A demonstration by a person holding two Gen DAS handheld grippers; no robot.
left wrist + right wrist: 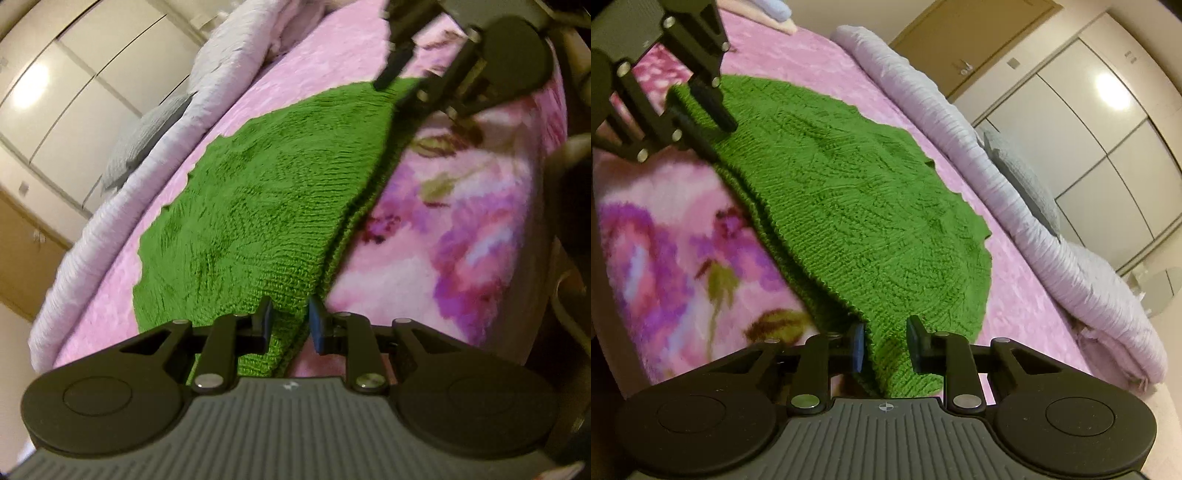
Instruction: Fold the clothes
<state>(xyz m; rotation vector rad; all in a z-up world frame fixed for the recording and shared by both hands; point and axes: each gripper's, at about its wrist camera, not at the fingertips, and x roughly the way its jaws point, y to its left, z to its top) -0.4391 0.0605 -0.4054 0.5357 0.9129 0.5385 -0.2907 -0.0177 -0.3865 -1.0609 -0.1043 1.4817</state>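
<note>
Green knit (258, 206) spread flat on bed blanket (461, 229), near edge doubled into a fold running between both grippers. White duvet (147, 184) bunched along far side, wardrobe (66, 92) beyond.

Left gripper (290, 321) at one end of the fold, fingers part-spread with the knit edge between them; right pad looked touching the fabric, left pad hard to judge, so firm pinch not confirmed. In the other view, same gripper seen straddling the far corner.

Right gripper (884, 343) at the other end of the fold, fingers likewise part-spread around the edge; small gap seemed left at the right pad (916, 343), contact unclear. Cannot tell a true grip on either side.

Risks, as judged: lifted before pads bite, only top layer caught and fold split open. Loose chunky knit likely to stretch or sag in the middle if ends pulled unevenly. One side slipping would skew the fold. Plush blanket could get nipped with the knit and dragged. Motion blur hid fine contact detail.
</note>
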